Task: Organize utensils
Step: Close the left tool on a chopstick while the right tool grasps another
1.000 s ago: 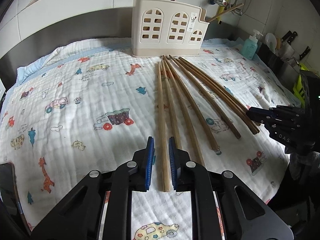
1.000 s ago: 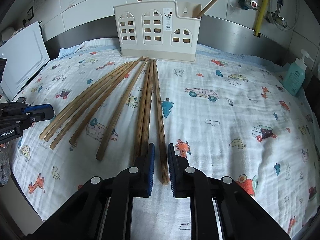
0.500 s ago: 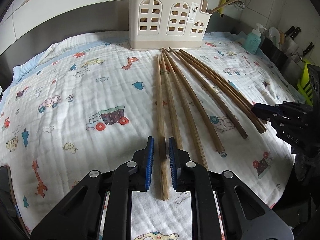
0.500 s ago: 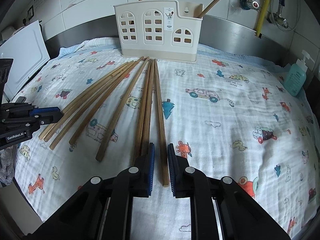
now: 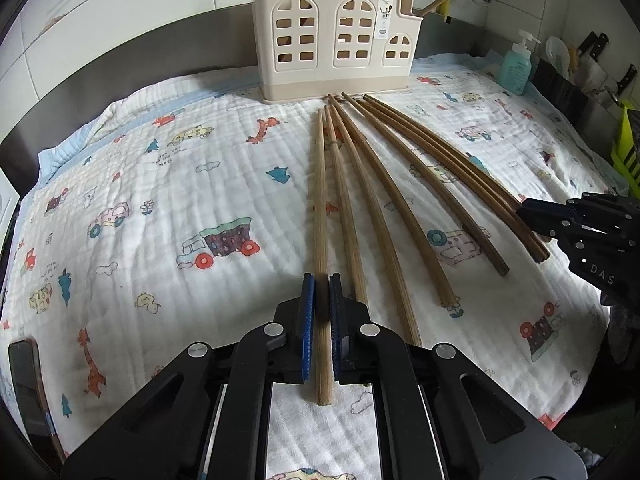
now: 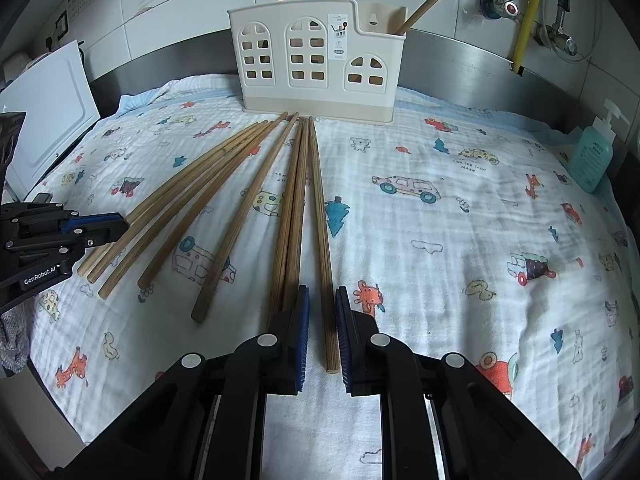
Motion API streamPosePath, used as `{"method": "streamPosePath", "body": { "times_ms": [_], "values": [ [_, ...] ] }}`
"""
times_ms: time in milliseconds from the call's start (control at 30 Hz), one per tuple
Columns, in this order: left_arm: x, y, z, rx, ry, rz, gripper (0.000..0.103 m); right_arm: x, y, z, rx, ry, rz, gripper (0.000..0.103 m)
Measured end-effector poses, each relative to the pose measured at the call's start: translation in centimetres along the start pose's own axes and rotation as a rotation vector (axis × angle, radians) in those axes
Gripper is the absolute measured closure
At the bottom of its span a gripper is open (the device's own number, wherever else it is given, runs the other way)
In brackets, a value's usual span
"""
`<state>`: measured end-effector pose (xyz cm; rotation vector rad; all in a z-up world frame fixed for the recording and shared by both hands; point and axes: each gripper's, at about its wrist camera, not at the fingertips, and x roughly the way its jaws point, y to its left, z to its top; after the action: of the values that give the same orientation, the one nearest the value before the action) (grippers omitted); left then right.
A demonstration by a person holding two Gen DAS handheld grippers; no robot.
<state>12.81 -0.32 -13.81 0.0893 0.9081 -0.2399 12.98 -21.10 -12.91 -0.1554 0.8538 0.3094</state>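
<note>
Several long wooden chopsticks [image 5: 384,184] lie fanned on a cartoon-print cloth [image 5: 160,200], tips toward a cream utensil holder [image 5: 332,36] at the back that has two sticks standing in it. My left gripper [image 5: 321,288] has closed its blue pads on the leftmost chopstick [image 5: 320,208], near its close end. My right gripper [image 6: 322,300] is a little open, its jaws on either side of the rightmost chopstick [image 6: 320,216] without touching it. The holder [image 6: 316,56] also shows in the right wrist view.
A teal soap bottle [image 6: 594,156] stands at the cloth's right edge. A white board [image 6: 44,120] leans at the left. Knives and kitchen tools [image 5: 588,60] sit at the far right. Taps and a yellow hose [image 6: 528,8] hang on the tiled wall.
My left gripper slid forward along the leftmost chopstick and its jaws closed onto it. My right gripper crept slightly forward over the rightmost chopstick and stayed open.
</note>
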Motion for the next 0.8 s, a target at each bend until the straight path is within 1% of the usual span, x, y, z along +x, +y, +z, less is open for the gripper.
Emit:
{"method": "streamPosePath", "body": {
  "times_ms": [133,167,200,367,467,633,800],
  "values": [
    [-0.2,0.5,0.1,-0.029,-0.004,-0.023,0.097,0.0,0.1,0.0,0.0,-0.001,-0.001,0.091],
    [-0.3,0.6,0.1,-0.032,-0.009,-0.025,0.097,0.0,0.1,0.0,0.0,-0.002,-0.002,0.092],
    [-0.5,0.7,0.1,-0.036,-0.014,-0.028,0.097,0.0,0.0,0.0,0.003,-0.005,-0.005,0.096],
    [-1.3,1.1,0.5,-0.055,-0.045,-0.04,0.097,-0.2,-0.2,-0.1,0.019,-0.017,-0.003,0.096],
    [-2.1,1.5,0.8,-0.071,-0.068,-0.051,0.097,-1.0,-0.1,0.2,0.02,-0.04,-0.007,0.096],
    [-3.9,2.0,1.9,-0.078,-0.122,-0.065,0.097,-3.9,-0.2,1.7,0.021,-0.12,-0.015,0.096],
    [-5.4,2.8,3.4,-0.091,-0.173,-0.077,0.097,-7.7,-0.3,4.5,0.012,-0.226,-0.016,0.096]
  ]
}}
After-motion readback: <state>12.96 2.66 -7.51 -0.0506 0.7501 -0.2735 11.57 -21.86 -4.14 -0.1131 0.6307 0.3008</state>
